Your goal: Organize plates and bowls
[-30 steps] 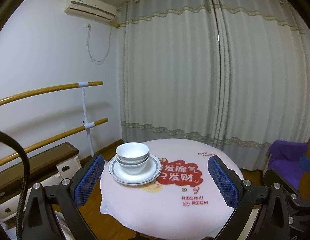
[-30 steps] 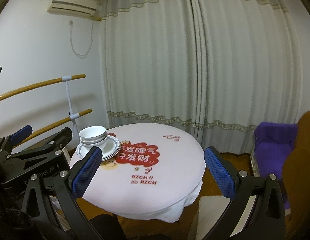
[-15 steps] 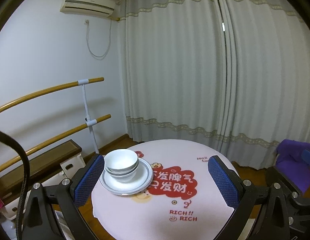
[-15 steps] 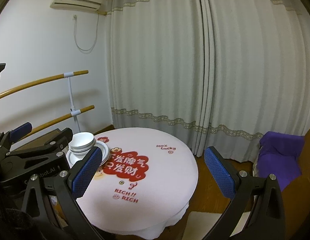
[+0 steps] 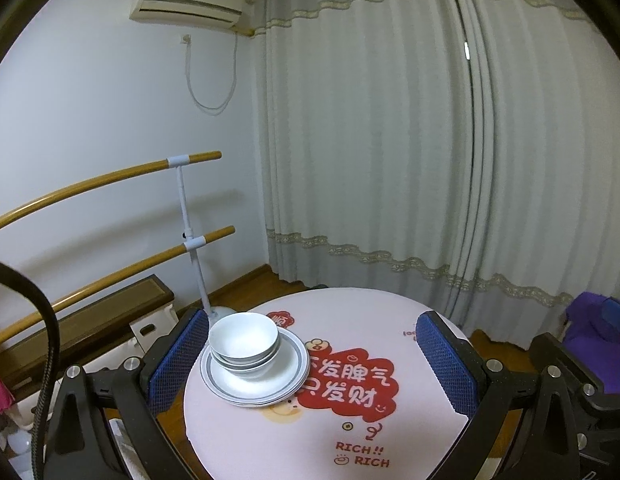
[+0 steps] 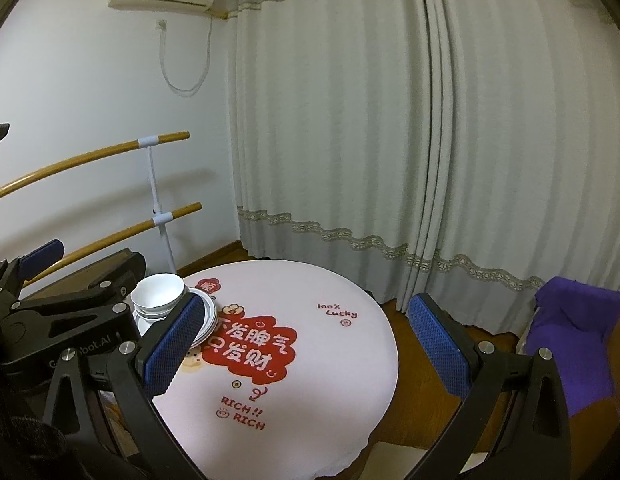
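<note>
White bowls (image 5: pixel 245 343) are stacked inside each other on a stack of white grey-rimmed plates (image 5: pixel 256 384) at the left of a round white table (image 5: pixel 390 316). The stack also shows in the right wrist view, bowls (image 6: pixel 158 292) over plates (image 6: pixel 208 316), partly hidden by a blue pad. My left gripper (image 5: pixel 310 364) is open and empty, held back from the table, its left pad near the stack. My right gripper (image 6: pixel 306 340) is open and empty, above the table's near side. The left gripper's body (image 6: pixel 62 312) is seen at the left of the right wrist view.
The tablecloth has a red printed graphic (image 5: pixel 350 384). Wooden barre rails (image 5: pixel 110 176) on a white stand line the left wall. Grey curtains (image 5: pixel 430 160) hang behind. A purple cushion (image 6: pixel 578 320) lies at the right. Low furniture (image 5: pixel 82 328) stands left of the table.
Both grippers have pulled back and risen from the table, so table and stack look smaller and lower. The stack has not moved. Both grippers stay open.
</note>
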The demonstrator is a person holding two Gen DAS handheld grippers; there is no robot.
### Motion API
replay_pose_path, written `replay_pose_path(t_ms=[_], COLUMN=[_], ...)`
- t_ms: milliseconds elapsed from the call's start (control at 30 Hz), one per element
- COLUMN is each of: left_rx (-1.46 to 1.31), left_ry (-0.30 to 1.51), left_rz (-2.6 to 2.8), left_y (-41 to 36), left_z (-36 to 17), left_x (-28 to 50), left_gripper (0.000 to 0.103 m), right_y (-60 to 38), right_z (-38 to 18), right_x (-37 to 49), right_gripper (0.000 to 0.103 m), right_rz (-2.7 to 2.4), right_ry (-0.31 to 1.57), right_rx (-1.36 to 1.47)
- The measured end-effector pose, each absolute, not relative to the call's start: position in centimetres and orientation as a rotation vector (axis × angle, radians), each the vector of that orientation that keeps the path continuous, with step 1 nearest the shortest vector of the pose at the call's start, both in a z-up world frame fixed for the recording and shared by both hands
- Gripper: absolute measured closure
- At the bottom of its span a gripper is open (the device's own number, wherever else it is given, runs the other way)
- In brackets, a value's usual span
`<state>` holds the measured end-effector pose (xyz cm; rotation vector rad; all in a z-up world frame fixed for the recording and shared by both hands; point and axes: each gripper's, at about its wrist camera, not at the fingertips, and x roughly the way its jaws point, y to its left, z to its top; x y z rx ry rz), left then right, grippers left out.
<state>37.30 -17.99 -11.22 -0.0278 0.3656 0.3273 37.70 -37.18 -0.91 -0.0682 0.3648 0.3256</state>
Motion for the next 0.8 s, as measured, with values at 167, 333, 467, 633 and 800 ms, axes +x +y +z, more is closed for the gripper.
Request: replay_pose_path(t_ms=[167, 333, 467, 633, 800], left_rx=[-0.043, -0.053, -0.056, -0.052, -0.047], left_ry=[0.371, 0.365, 0.374, 0.374, 0.378], left_rz=[0.341, 0.351, 0.350, 0.337, 0.332], left_y=[-17.8, -17.8, -18.0, -18.3, -18.3], left_z=[-11.0, -10.9, -10.8, -10.1, -10.0], left_x=[37.6, 37.2, 37.4, 37.6, 37.4], left_gripper=[0.001, 0.001, 0.001, 0.001, 0.001], right_y=[-36.9, -37.0, -37.2, -37.7, -37.8], right_z=[-0.5, -0.4, 0.1, 0.8, 0.9], right_x=[37.9, 38.5, 39.1, 39.4, 39.4], right_gripper=[0.000, 0.000, 0.000, 0.000, 0.000], right_rz=[0.331, 0.367, 0.389, 0.374, 0.363], right_ry=[0.366, 0.374, 0.381, 0.385, 0.390], right_rx=[-0.078, -0.086, -0.084, -0.081, -0.083])
